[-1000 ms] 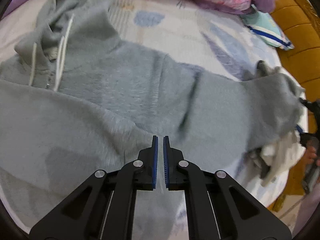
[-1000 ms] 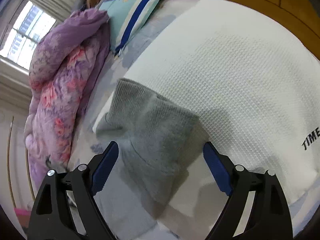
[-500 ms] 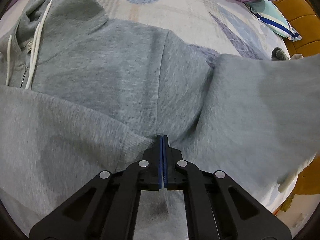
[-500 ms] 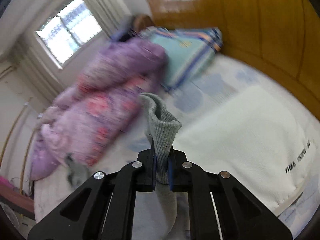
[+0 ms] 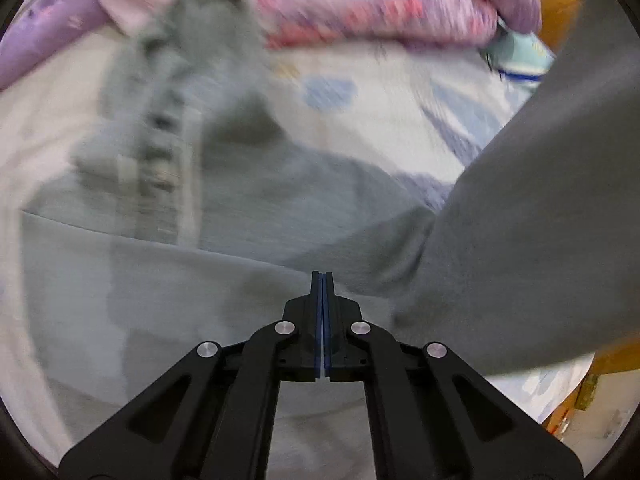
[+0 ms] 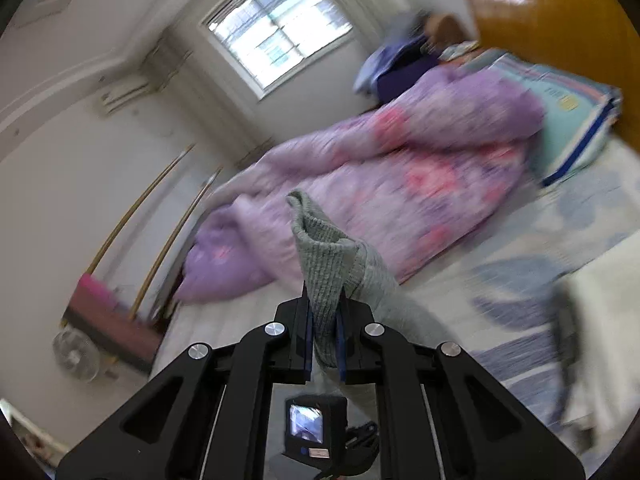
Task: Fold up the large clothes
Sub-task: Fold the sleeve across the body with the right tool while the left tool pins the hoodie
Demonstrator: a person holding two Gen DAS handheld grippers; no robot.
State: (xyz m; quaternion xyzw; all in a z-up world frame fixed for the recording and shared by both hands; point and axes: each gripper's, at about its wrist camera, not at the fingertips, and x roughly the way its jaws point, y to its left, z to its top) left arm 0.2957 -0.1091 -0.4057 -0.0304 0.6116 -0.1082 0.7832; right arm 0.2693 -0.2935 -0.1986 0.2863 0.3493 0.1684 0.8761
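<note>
A grey zip hoodie (image 5: 248, 200) lies spread on the bed, its hood at the far left, blurred by motion. My left gripper (image 5: 322, 280) is shut, its tips on the hoodie's lower hem; whether cloth is pinched I cannot tell. One sleeve (image 5: 528, 216) is lifted and hangs across the right of the left wrist view. My right gripper (image 6: 324, 312) is shut on that sleeve's ribbed cuff (image 6: 326, 252) and holds it up above the bed.
A purple floral quilt (image 6: 400, 184) is bunched along the far side of the bed. A striped teal pillow (image 6: 580, 120) lies by the wooden headboard (image 6: 560, 16). A folded white garment (image 6: 608, 312) sits at the right. A fan (image 6: 74, 354) stands on the floor.
My right gripper closed on the sleeve cuff and raised it, carrying the sleeve over the hoodie. My left gripper closed at the hem and the view tilted up toward the quilt.
</note>
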